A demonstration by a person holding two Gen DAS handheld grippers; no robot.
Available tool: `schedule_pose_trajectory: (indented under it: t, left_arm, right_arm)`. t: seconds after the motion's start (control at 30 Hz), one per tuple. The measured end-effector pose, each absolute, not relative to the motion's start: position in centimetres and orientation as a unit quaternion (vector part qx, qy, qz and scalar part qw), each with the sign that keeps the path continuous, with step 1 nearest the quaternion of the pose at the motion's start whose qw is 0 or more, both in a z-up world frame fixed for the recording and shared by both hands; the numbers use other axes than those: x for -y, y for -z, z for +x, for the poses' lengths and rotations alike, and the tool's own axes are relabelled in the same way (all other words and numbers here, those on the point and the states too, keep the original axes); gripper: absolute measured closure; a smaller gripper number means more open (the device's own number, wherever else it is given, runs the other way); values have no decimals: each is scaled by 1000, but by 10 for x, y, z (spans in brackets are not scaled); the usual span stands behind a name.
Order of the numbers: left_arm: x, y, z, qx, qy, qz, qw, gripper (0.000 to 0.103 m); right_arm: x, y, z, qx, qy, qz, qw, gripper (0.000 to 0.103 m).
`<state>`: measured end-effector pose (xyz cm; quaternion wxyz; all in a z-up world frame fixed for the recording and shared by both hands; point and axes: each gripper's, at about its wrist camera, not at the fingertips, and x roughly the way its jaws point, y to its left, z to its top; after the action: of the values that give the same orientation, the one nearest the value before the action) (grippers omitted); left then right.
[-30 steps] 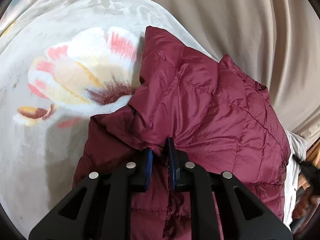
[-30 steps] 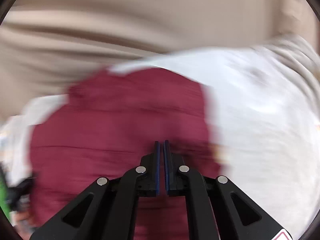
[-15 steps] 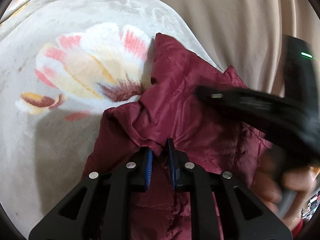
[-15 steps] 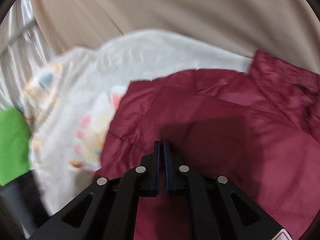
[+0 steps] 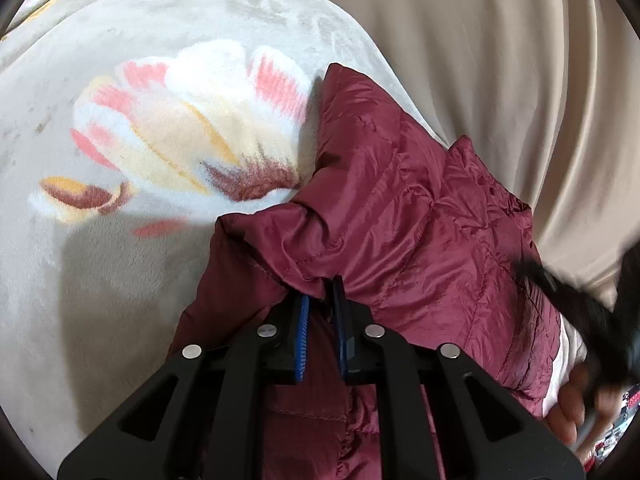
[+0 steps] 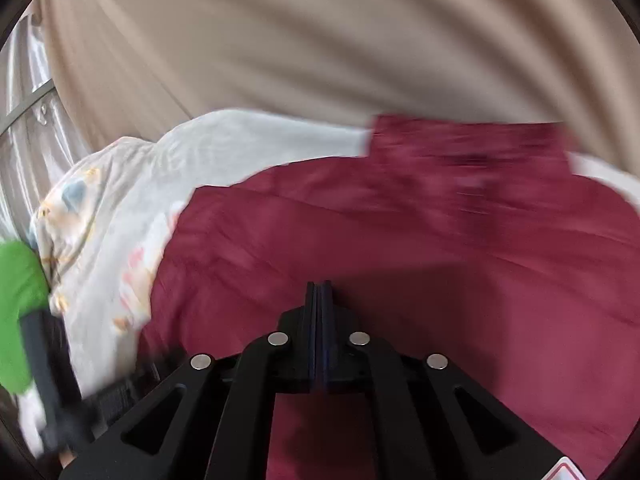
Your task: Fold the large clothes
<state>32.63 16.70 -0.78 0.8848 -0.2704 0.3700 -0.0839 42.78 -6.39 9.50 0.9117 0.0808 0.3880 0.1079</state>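
A maroon quilted puffer jacket (image 5: 408,232) lies on a pale floral blanket (image 5: 132,184). My left gripper (image 5: 322,300) is shut on a bunched fold of the jacket near its left edge. In the right wrist view the jacket (image 6: 400,264) fills the middle, blurred by motion. My right gripper (image 6: 319,292) is shut with its pads together and nothing between them, above the jacket. It also shows as a dark blur with a hand at the right edge of the left wrist view (image 5: 580,320).
A beige curtain (image 5: 500,60) hangs behind the bed, also in the right wrist view (image 6: 320,40). A green cloth (image 6: 18,312) sits at the far left. The blanket (image 6: 120,200) drapes over the bed's left edge.
My right gripper swept across the jacket and pulled back to the right side. The left gripper keeps its hold, and the fold has bunched more toward it.
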Motion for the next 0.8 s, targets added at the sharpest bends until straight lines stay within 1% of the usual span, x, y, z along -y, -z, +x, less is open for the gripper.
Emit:
schedule_pose_trajectory:
  t: [0.1,0.2,0.3,0.4,0.43,0.47,0.53,0.57,0.6,0.63,0.67,0.7,0.77,0.8]
  left_arm:
    - [-165,7,325,-371,82,-266,886,92]
    - [-163,7,327,-372,80,-261,887,92]
    - [-162,7,330,-374,79,-258,887,91]
    - [-163,7,331,-377,80,-255,887,92]
    - [-165,7,331,-378,83,-258,885,92]
    - [-166,6,331,-382,88,-258,883,92]
    - [-171,0,325,-390,98,-251,880,88]
    - [-174,-4,319,-392,102,-249,880,78]
    - [-177,-8,312,-392,105,-248,880,61]
    - [-184,-13,301,-388,106,-250,881,53]
    - [-189,-17,290,-389,104,-250,881,40]
    - [-194,-20,279,-393,105,-249,879,33]
    - [-201,-23,258,-416,111,-233,872,23]
    - [-203,-22,248,-431,116,-224,866,21]
  right_arm:
    - [115,-87,377,-399,-71,67,912,102]
    - [174,-63,342,-425,-6,64,903,103]
    - [238,-48,316,-424,59,101,898,103]
    - [272,-52,295,-413,103,148,893,103]
    - [281,-58,282,-404,113,162,893,101]
    - [287,-64,269,-396,114,173,895,96]
    - [292,-72,239,-386,110,180,898,90]
    - [292,-76,222,-384,106,180,899,81]
    - [290,-78,207,-383,103,180,900,74]
    - [289,-80,184,-380,97,179,902,59]
    - [285,-81,171,-379,95,177,904,50]
    - [284,-80,148,-379,91,176,904,47]
    - [284,-74,116,-391,78,183,899,43]
    - [283,-71,111,-396,69,191,896,41]
